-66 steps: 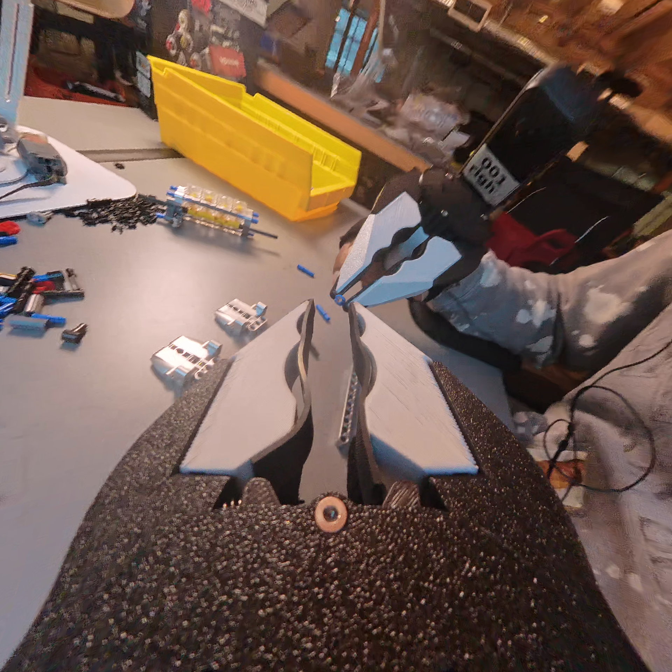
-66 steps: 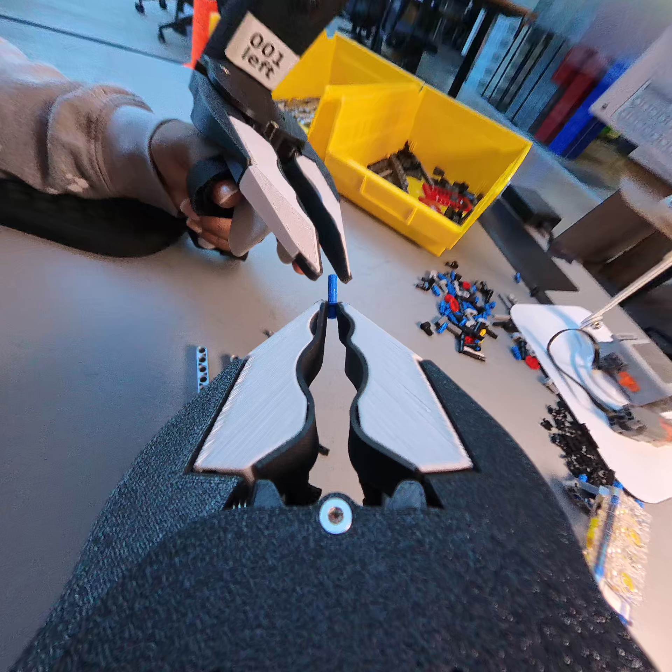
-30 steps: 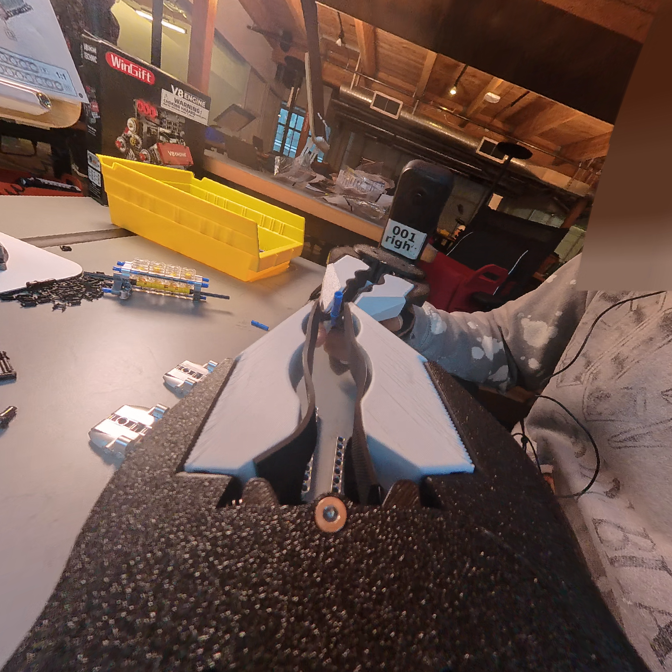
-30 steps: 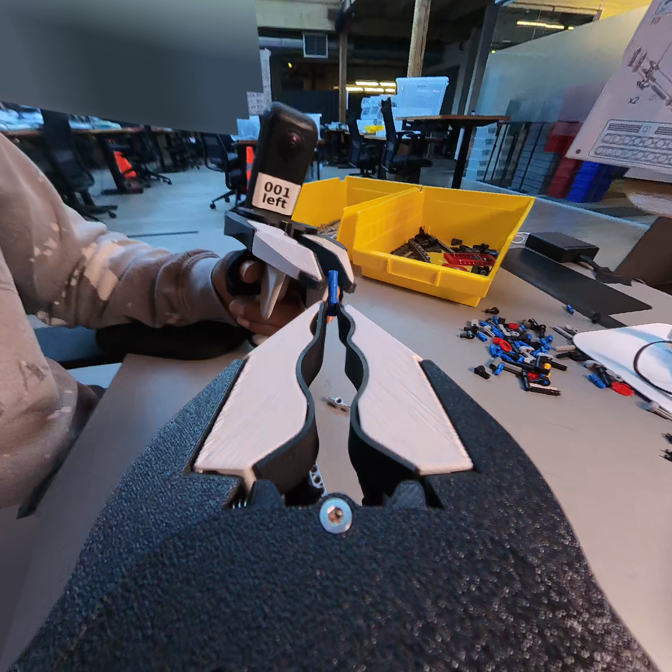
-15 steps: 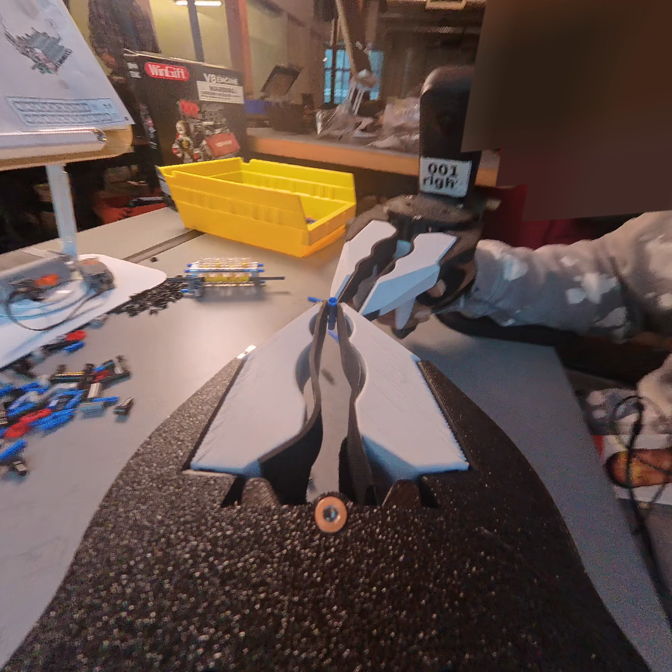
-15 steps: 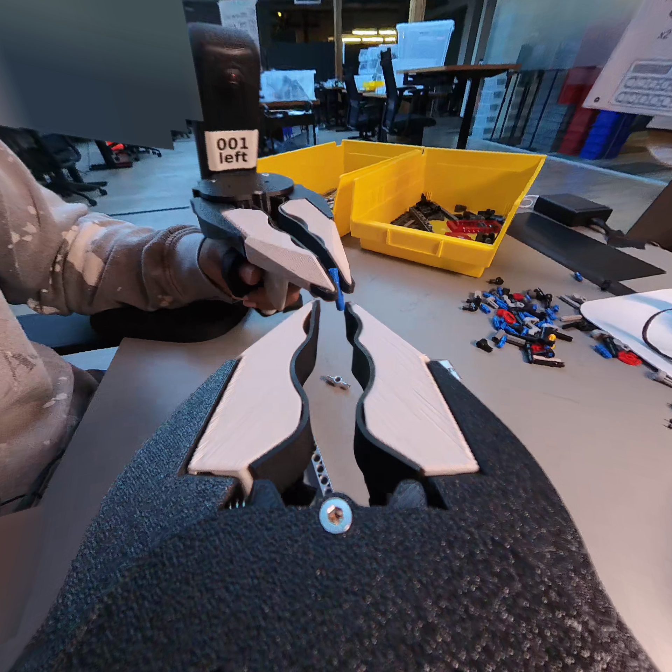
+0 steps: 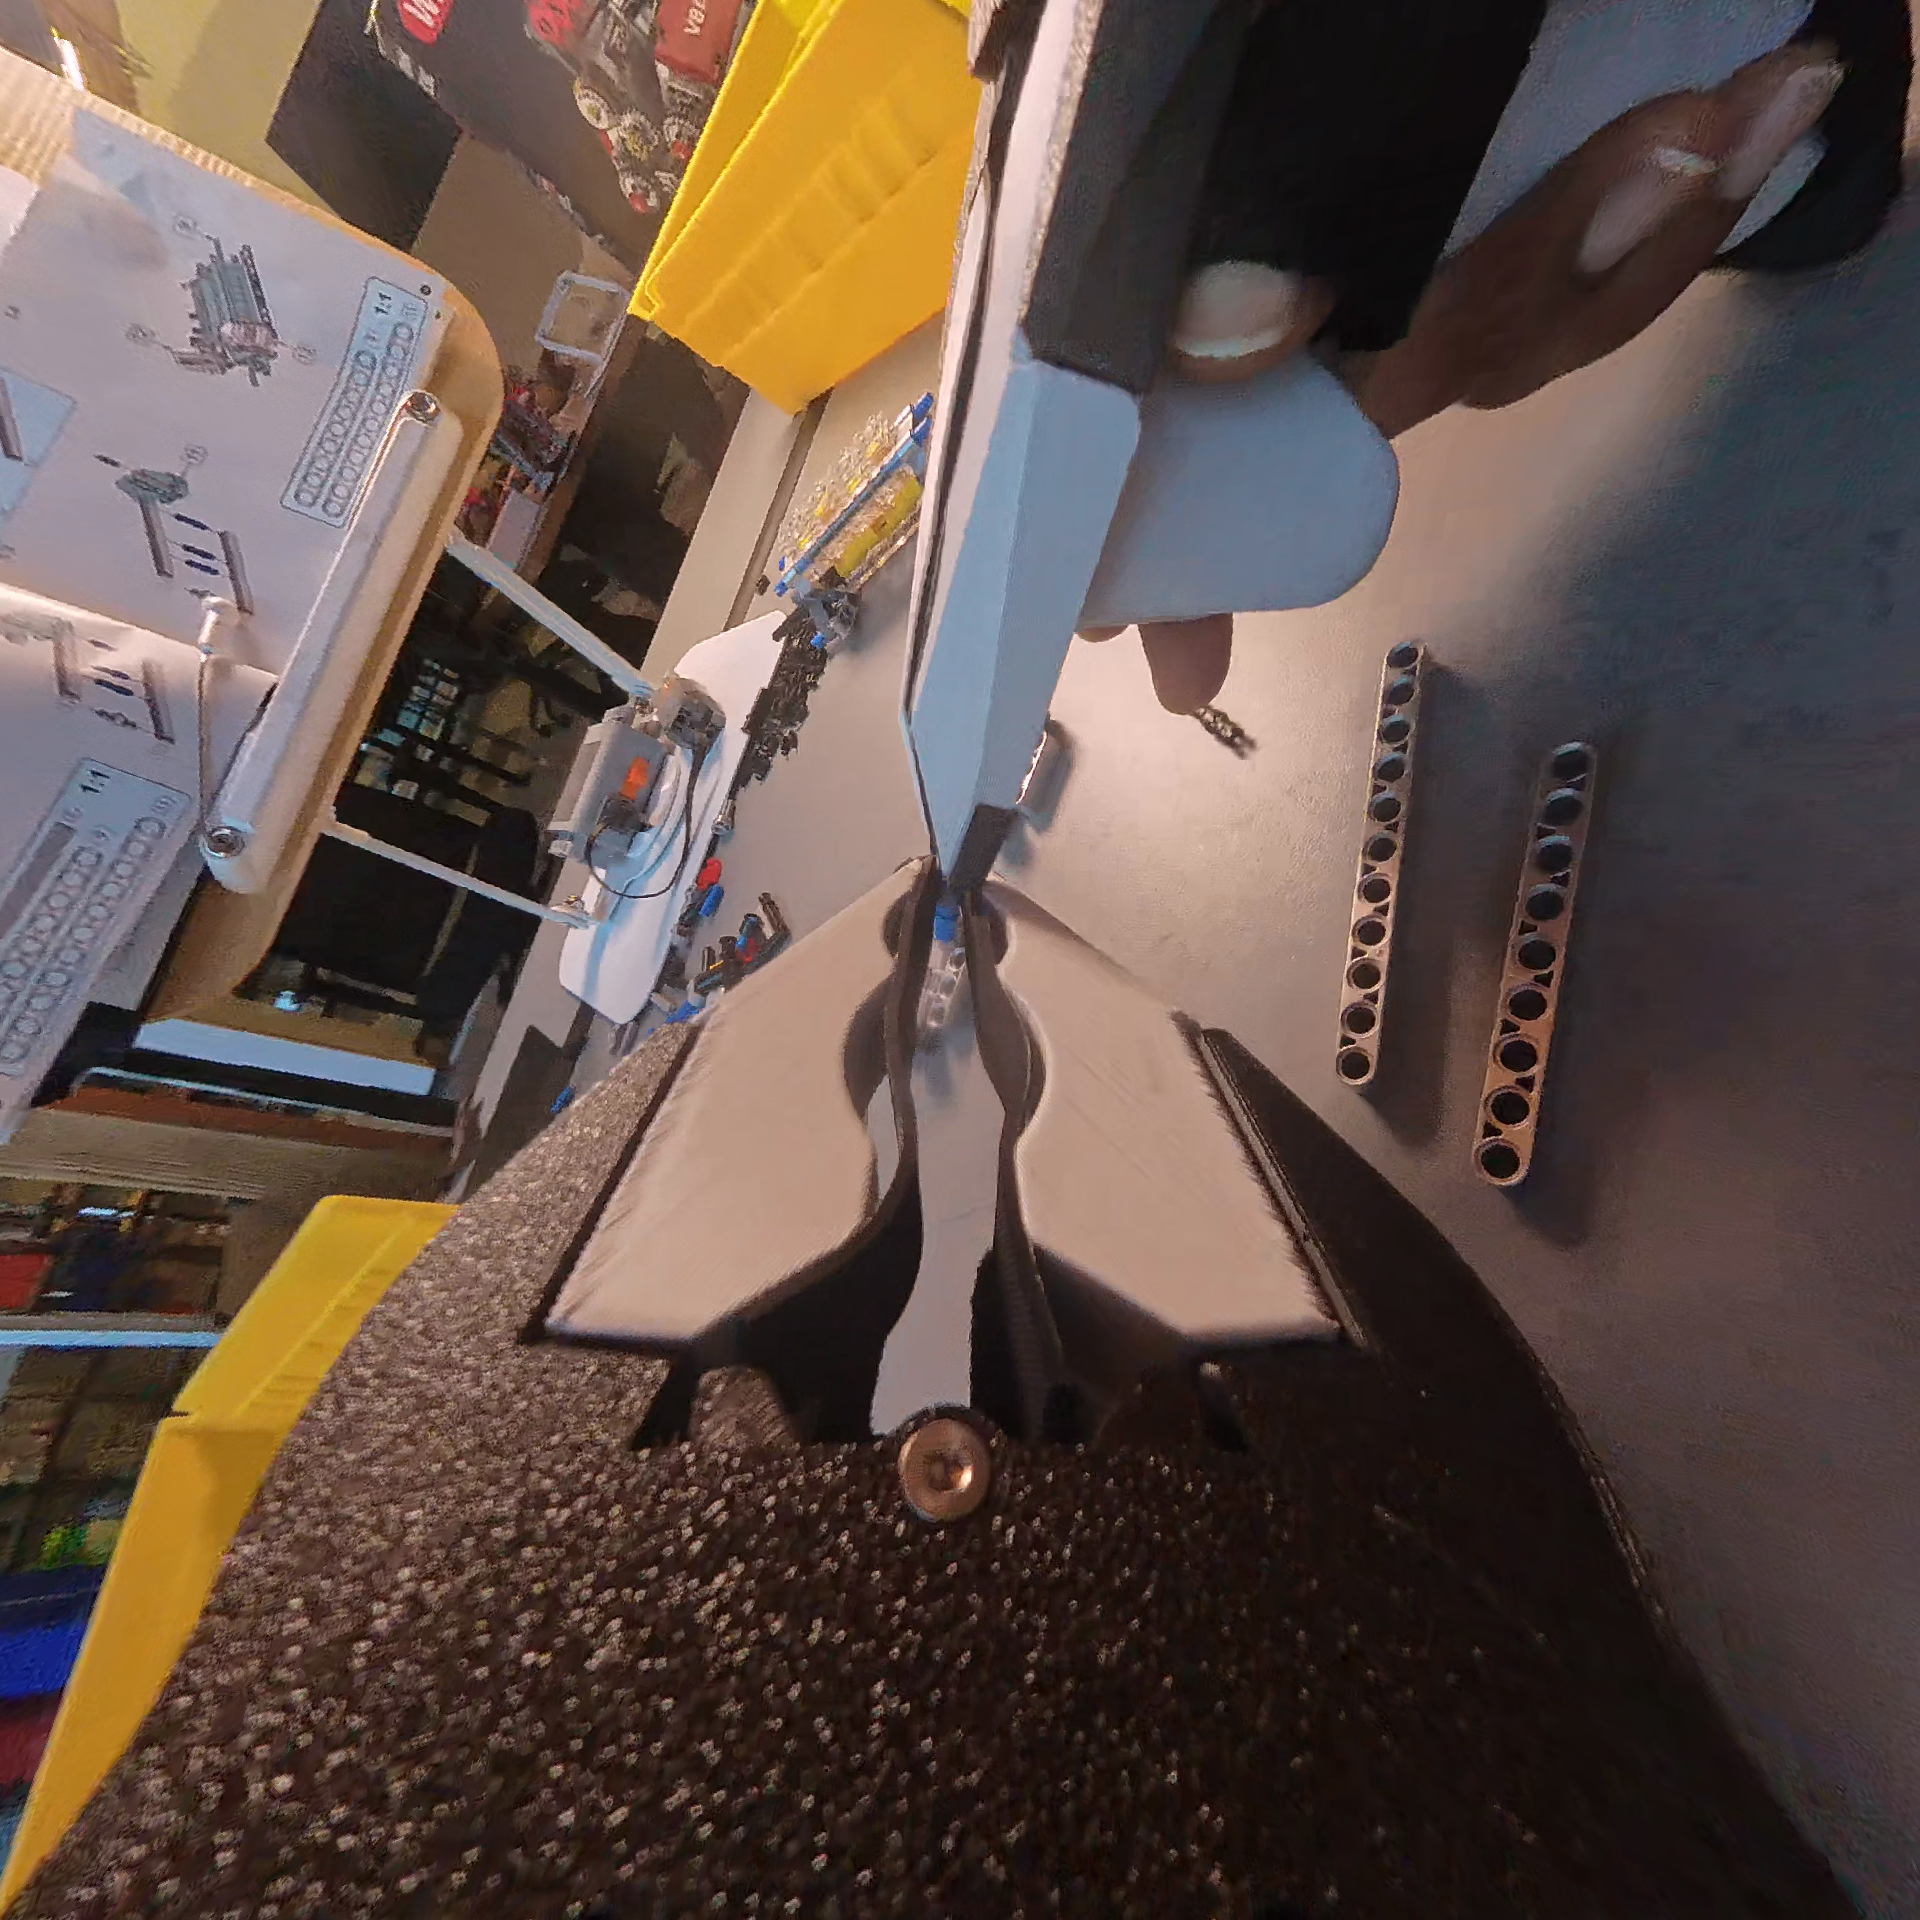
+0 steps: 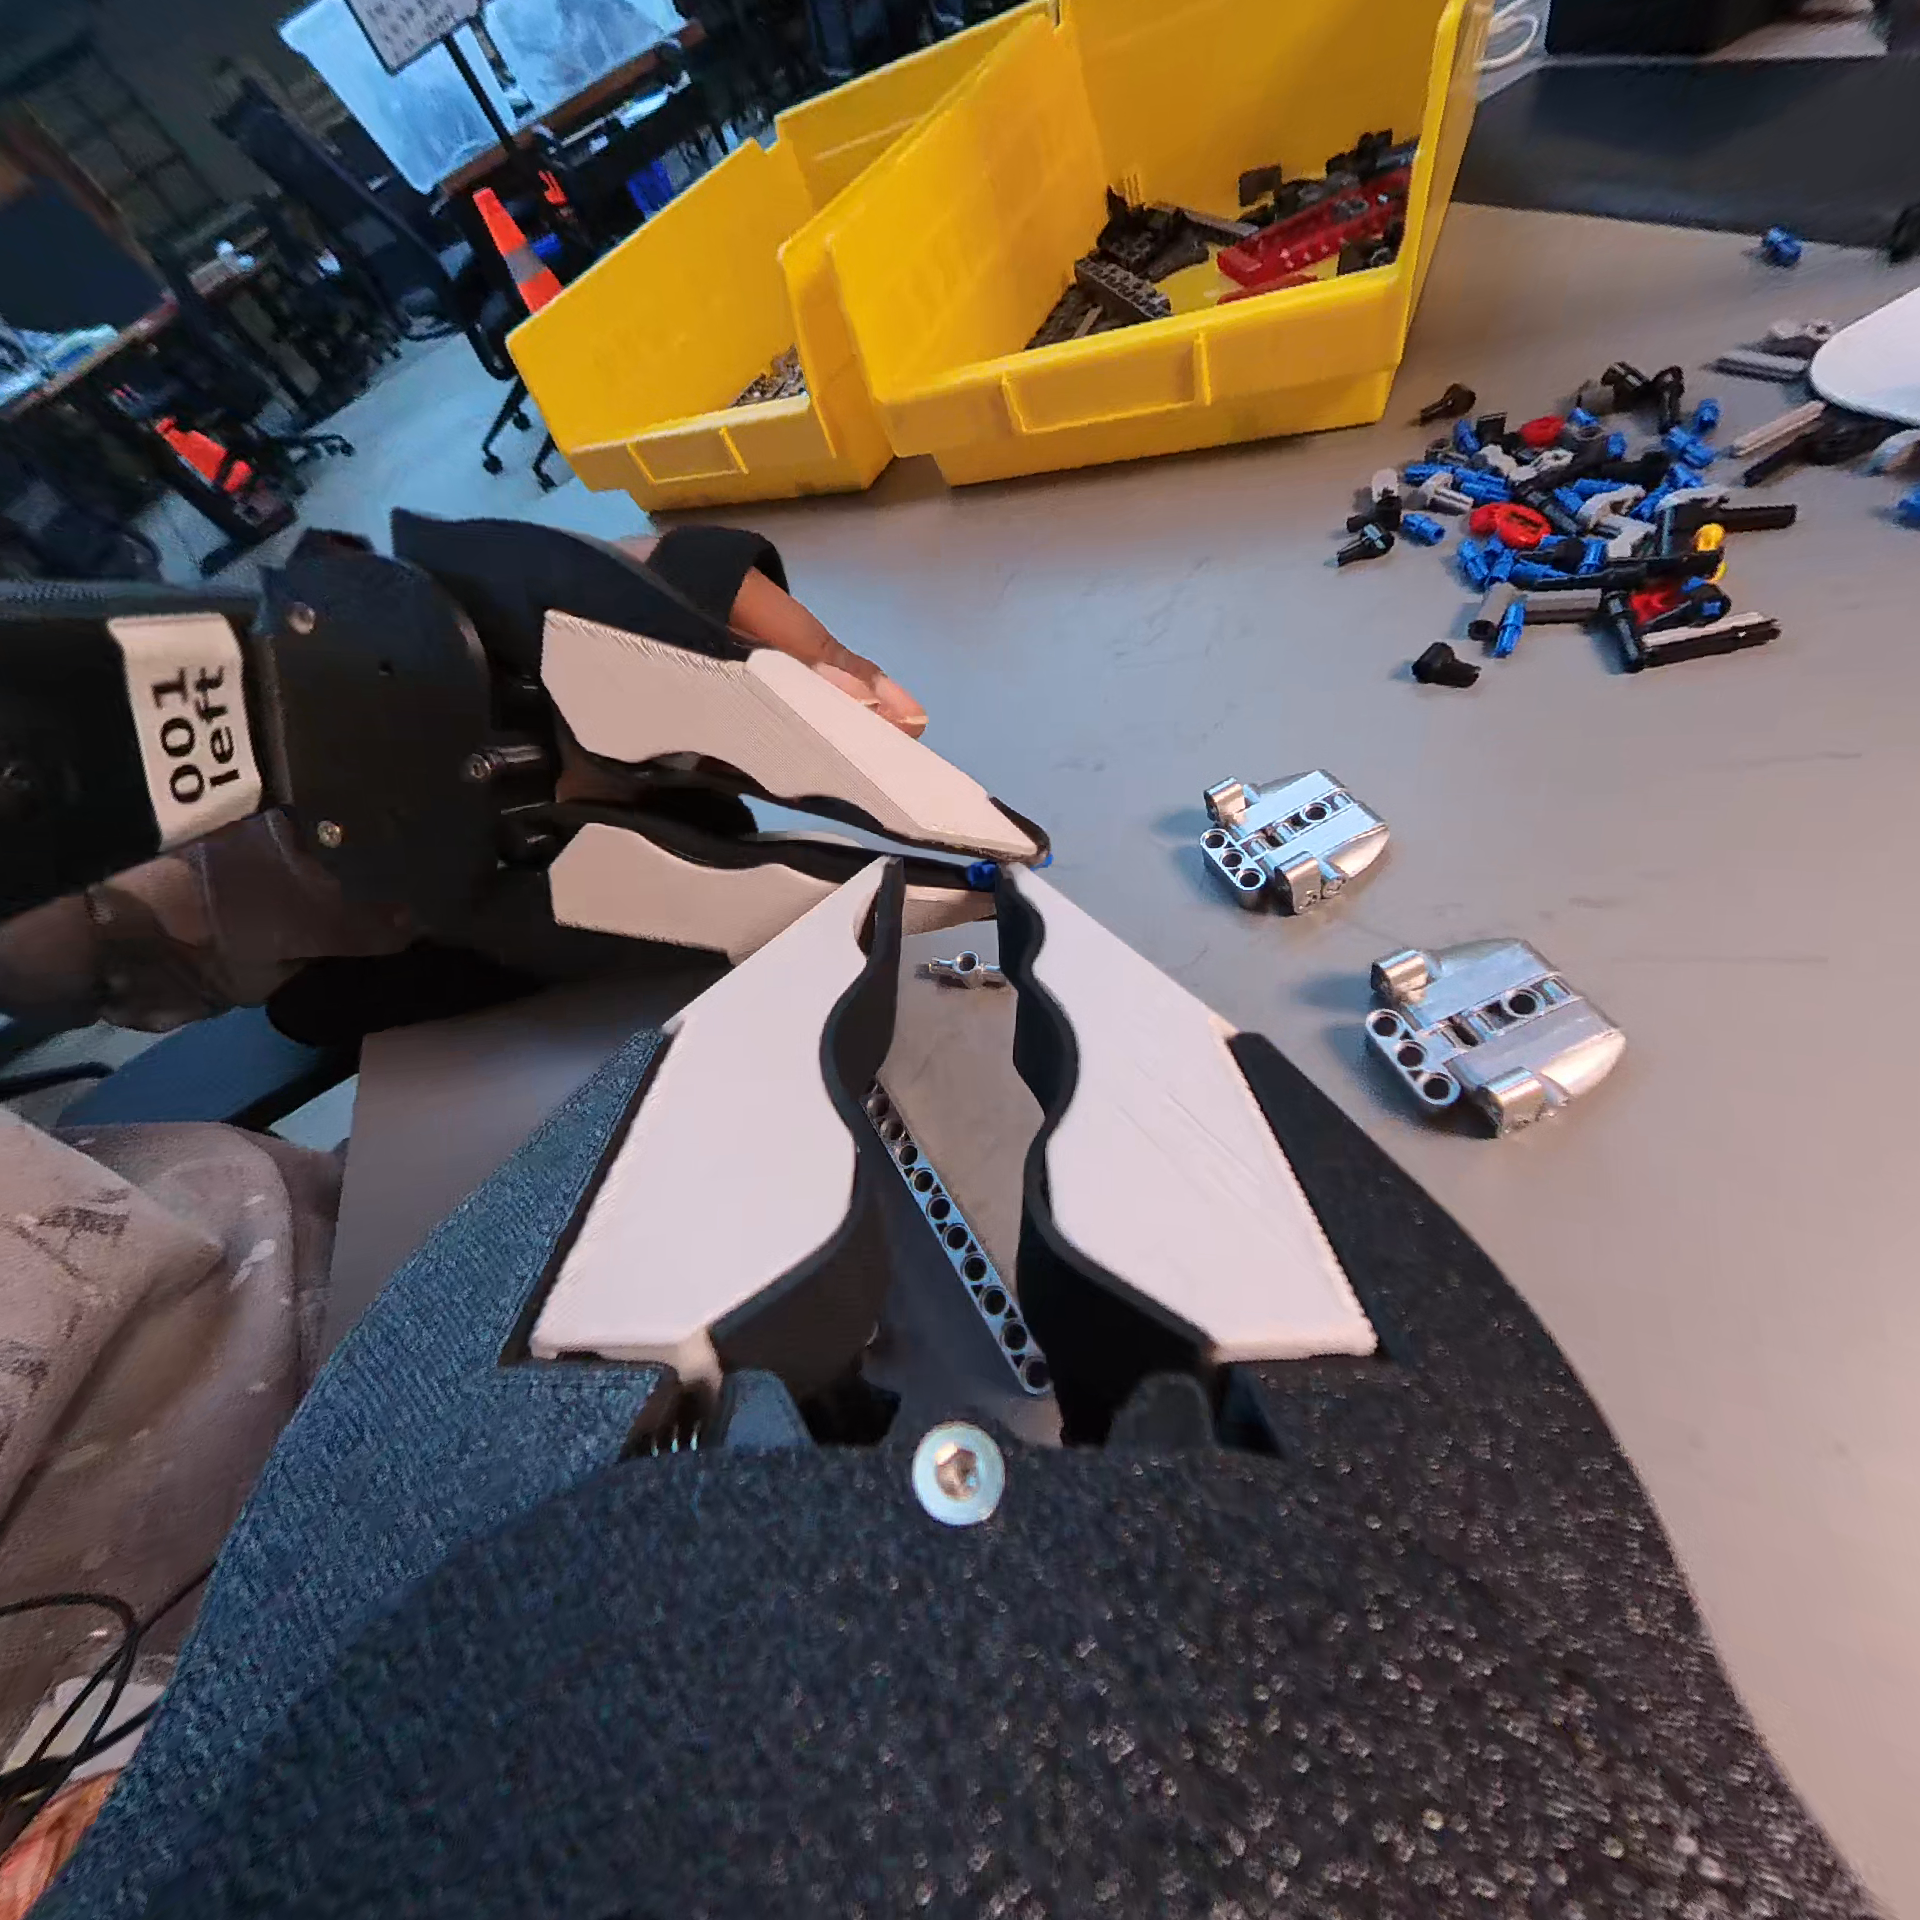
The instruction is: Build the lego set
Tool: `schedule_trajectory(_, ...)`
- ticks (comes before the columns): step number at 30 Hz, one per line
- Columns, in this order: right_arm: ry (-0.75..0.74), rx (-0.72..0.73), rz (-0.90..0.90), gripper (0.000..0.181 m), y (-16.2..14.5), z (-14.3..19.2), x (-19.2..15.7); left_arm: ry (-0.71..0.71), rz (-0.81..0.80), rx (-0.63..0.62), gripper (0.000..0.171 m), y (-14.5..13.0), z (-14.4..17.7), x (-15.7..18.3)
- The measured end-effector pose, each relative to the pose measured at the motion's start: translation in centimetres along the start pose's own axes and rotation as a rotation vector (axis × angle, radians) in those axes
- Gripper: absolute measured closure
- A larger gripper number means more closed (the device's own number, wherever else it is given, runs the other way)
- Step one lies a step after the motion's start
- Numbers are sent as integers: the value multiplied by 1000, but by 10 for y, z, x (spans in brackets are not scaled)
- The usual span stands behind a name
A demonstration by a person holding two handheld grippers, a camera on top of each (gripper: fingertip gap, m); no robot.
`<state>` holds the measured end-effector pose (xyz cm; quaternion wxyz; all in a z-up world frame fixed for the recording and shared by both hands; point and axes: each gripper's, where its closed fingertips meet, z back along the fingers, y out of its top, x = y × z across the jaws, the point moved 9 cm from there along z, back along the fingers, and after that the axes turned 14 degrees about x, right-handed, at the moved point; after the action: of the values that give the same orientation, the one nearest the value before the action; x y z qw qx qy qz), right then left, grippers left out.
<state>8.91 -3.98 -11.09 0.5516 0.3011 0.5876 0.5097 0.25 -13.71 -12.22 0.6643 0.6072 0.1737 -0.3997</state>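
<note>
Handover is done. 2.2 s ago the right gripper (image 8: 943,875) pinched the blue pin (image 8: 977,873) upright at its tips. Half a second ago the pin was already in the left gripper (image 8: 1023,847), and it is there now.

- Left gripper: jaws closed to a sliver on the pin, which sits crosswise at the very tips with a blue end poking out each side. The tool has rolled onto its side since 0.5 s ago and dropped low over the table (image 8: 1143,644).
- Right gripper: jaws apart with a moderate gap and nothing in them. Its tips sit right at the left's tips, and the pin lies just off its right finger. Cannot tell whether they touch.
- The left wrist view agrees: pin (image 7: 943,920) between the left gripper's (image 7: 945,894) tips, right gripper (image 7: 966,842) edge-on from above, tip to tip. Some motion blur there.

Surroundings:
- A small grey connector (image 8: 966,968) lies on the table just beyond the right gripper's tips.
- A grey holed beam (image 8: 956,1226) lies beneath its jaws. The left wrist view shows two such beams (image 7: 1377,862) side by side.
- Two silver parts (image 8: 1294,842) lie to the right.
- Farther back are a loose pile of small pieces (image 8: 1558,530) and yellow bins (image 8: 1091,405).
</note>
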Motion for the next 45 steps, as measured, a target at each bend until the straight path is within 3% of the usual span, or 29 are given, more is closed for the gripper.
schedule_trajectory(4, -21, -23, -67, 168, -4, -2, 3, 8, -122, -39, 169, -1, -2, 6)
schedule_trajectory(8, 5, -11, -119, 181, -3, 0, 5, 11, -120, -22, 169, 1, -1, 6)
schedule_trajectory(12, 30, -12, -109, 181, 0, 5, 7, 12, -119, 13, 170, 4, 2, 6)
schedule_trajectory(22, 18, 30, -54, 180, 11, 18, 16, -9, 214, 151, 169, 7, 8, -10)
schedule_trajectory(27, 63, 1, -67, 163, 7, 11, 6, -12, 139, 108, 169, 5, 5, -5)
schedule_trajectory(36, 52, -22, -79, 178, 0, 8, 9, -27, 10, 89, 170, 7, 5, 3)
schedule_trajectory(39, 86, -13, -86, 177, 2, 10, 10, -43, 118, 128, 169, 7, 6, -1)
schedule_trajectory(45, 199, 85, -47, 178, 18, 24, 9, -108, 484, 282, 160, 8, 15, -20)
